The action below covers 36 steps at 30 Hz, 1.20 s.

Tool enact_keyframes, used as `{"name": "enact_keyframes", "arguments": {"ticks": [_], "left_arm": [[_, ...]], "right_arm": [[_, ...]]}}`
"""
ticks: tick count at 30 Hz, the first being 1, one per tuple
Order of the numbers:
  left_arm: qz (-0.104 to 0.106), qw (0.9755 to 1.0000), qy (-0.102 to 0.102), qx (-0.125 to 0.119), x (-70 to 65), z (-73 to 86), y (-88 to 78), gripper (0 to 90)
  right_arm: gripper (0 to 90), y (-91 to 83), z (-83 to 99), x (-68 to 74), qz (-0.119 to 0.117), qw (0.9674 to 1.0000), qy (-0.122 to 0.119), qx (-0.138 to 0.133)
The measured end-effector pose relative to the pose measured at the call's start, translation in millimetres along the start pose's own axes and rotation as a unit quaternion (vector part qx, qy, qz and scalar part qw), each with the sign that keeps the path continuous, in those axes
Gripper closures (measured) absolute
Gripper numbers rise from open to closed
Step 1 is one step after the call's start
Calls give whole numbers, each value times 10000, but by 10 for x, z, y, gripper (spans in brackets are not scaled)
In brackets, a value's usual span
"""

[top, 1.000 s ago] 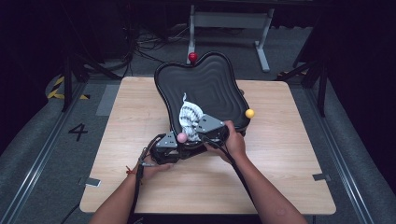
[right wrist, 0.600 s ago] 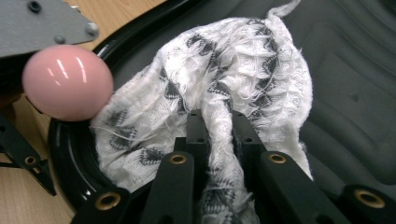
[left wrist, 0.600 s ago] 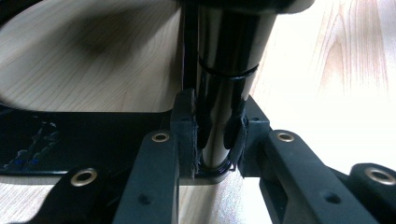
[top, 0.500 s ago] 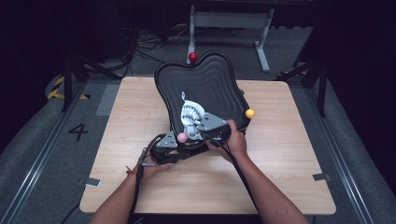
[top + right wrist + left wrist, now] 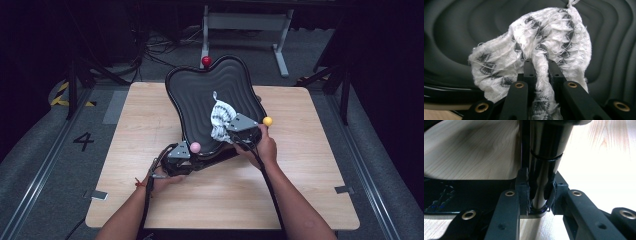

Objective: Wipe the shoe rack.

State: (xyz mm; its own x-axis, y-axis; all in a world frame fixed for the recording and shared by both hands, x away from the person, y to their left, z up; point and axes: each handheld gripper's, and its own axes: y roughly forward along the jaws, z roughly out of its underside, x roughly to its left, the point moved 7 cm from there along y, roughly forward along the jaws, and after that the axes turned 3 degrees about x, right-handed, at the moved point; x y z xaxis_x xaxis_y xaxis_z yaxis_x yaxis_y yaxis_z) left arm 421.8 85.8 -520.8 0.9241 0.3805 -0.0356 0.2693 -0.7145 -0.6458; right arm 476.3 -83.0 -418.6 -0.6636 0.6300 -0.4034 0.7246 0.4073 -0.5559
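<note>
A: Start with what's closest. What is the left hand-held gripper (image 5: 186,156) doing?

B: It sits at the near edge of the black tray (image 5: 200,95), clenched on the tray's glossy dark stem (image 5: 544,170), which the left gripper view shows pinched between the pads. The tray stands tilted, near edge propped off the desk (image 5: 140,120). That hand has not shifted.

A: And the right one?

B: The right hand-held gripper (image 5: 235,131) is grasping the white cloth with dark patterning (image 5: 220,117); in the right gripper view a twisted strand of it runs down between the closed jaws, and the rest bunches out ahead over the tray's ridges.

A: So where is the cloth exactly?

B: Pressed against the rippled inner face of the tray, toward its lower right side, just above the right hand (image 5: 263,147).

A: What has changed in the last second?

B: Compared with the earlier high views, the right hand and the cloth have slid a little sideways across the tray, toward the yellow ball (image 5: 268,121) at its right rim. The tray and the left grip look the same.

A: Meaning?

B: I judge it a wiping stroke in progress: one hand steadies the tray while the other drags the cloth over it. The lower right part is being covered now; the upper area near the red ball (image 5: 206,61), farthest away, is well apart from the cloth and probably remains to be wiped.
</note>
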Motion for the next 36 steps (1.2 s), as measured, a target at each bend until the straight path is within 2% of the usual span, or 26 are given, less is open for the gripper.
{"name": "enact_keyframes", "arguments": {"ticks": [7, 11, 12, 13, 20, 25, 31, 36], "left_arm": [[69, 10000, 61, 15, -6, 0, 3, 742], [73, 10000, 61, 13, -6, -1, 3, 742], [73, 10000, 61, 13, -6, -1, 3, 742], [77, 10000, 60, 9, -7, -1, 3, 742], [85, 9999, 77, 22, -4, 0, 1, 742], [95, 9999, 89, 21, -3, 0, 1, 742], [96, 9999, 97, 20, -2, -1, 1, 742], [99, 9999, 95, 24, -1, -1, 2, 742]], "right_arm": [[812, -18, 143, -241, 308, 9989, 297, 180], [812, -33, 245, -401, 498, 9970, 498, 306], [812, -33, 245, -401, 498, 9970, 498, 306], [813, -43, 296, -472, 604, 9957, 596, 370], [813, -53, 385, -632, 901, 9929, 527, 579], [813, -51, 391, -654, 917, 9923, 603, 579], [812, -36, 343, -620, 790, 9934, 661, 495], [812, -6, 207, -468, 552, 9964, 532, 352]]}}
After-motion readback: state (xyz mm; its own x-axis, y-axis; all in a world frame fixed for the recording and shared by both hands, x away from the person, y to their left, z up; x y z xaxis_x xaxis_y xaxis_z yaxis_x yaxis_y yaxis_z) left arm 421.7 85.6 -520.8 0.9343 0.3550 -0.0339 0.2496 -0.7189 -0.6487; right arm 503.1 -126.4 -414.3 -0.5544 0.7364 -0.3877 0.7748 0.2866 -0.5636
